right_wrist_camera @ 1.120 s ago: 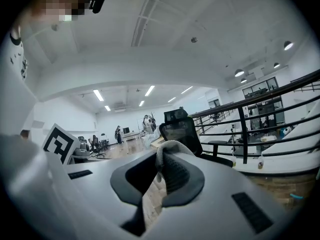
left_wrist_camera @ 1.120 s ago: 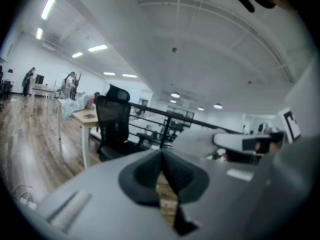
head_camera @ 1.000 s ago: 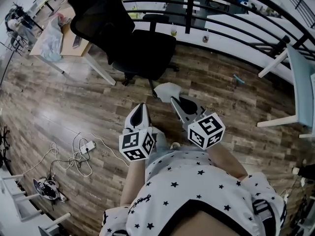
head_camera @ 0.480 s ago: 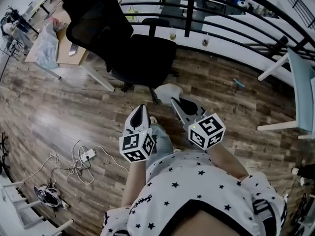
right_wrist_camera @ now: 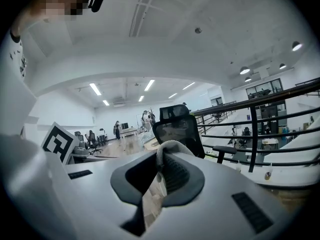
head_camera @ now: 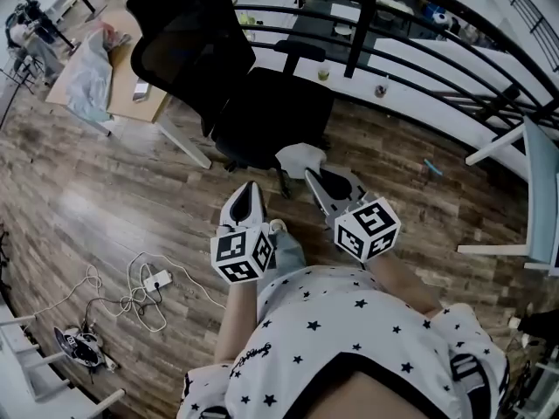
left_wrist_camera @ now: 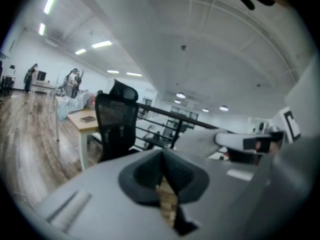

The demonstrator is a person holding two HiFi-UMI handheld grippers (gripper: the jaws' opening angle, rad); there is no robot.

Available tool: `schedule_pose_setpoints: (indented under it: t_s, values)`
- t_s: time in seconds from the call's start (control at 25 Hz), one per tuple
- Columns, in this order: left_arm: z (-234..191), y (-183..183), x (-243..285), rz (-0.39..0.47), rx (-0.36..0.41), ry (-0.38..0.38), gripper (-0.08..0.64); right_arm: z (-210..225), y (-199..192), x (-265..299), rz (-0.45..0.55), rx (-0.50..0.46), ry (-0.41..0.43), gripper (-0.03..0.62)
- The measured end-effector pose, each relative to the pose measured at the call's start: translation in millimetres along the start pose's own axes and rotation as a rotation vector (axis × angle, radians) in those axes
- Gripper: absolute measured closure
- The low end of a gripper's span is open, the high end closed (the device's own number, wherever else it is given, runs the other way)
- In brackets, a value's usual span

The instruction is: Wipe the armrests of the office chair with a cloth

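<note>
As you have stepped forward over the last second, the office chair (head_camera: 266,116) has come nearer and sits larger in the head view, its seat now just beyond your gripper tips rather than well ahead of them; both grippers have kept the same place in front of your body, so only the gap to the chair has changed; the right gripper (head_camera: 313,178) remains pinched shut on the cloth (head_camera: 301,157), a pale bunch that folds over the jaw tips and hangs just short of the chair's seat edge, not touching it; in the right gripper view the same cloth (right_wrist_camera: 170,146) curls over the closed jaws with the chair's backrest straight beyond it; the left gripper (head_camera: 248,190) has its jaws pressed together with nothing between them, and it points at the chair's near side, beside the seat; one armrest (head_camera: 300,49) shows on the far side of the chair, next to the railing (head_camera: 419,55), and the other I cannot make out behind the backrest; the desk (head_camera: 131,77) stands just behind the chair; by my reading, the approach is nearly done and no wiping has begun; you probably need to lift the cloth over the seat to reach that armrest; since the chair may roll or swivel under pressure, your free gripper could steady it.
</note>
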State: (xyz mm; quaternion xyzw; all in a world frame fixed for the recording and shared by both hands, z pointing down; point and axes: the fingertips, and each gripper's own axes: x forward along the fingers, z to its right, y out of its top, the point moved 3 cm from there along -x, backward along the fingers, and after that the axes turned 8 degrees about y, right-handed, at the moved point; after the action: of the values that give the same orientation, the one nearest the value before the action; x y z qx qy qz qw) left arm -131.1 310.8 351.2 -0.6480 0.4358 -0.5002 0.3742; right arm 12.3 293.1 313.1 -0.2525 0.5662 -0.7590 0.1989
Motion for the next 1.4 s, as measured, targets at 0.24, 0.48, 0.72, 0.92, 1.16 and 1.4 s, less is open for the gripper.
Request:
schedule_pose_setpoints:
  t_s: [0.24, 0.48, 0.72, 0.92, 1.16, 1.4]
  values:
    - [-37.8, 19.3, 39.6, -0.009, -0.013, 0.03, 0.557, 18.6, 11.1, 56.5, -0.041, -0.024, 0.021, 0.563]
    - [-72.9, 29.9, 77.3, -0.032, -0.016, 0.055, 0.557, 37.0, 10.2, 112.2, -0.093, -0.036, 0.037, 0.563]
    - [-104.8, 33.5, 109.0, -0.066, -0.008, 0.07, 0.557, 50.7, 2.5, 167.6, -0.145, -0.047, 0.067, 0.563]
    - [-126.1, 32.3, 130.1, -0.097, -0.004, 0.081, 0.557, 60.2, -5.9, 208.0, -0.176, -0.052, 0.073, 0.564]
    - [-150.5, 27.6, 154.7, -0.132, -0.022, 0.095, 0.557, 73.8, -25.8, 256.8, -0.244, -0.078, 0.088, 0.564]
    - [-170.4, 20.8, 172.9, -0.161, -0.039, 0.12, 0.557, 89.6, -47.9, 297.6, -0.31, -0.142, 0.09, 0.563]
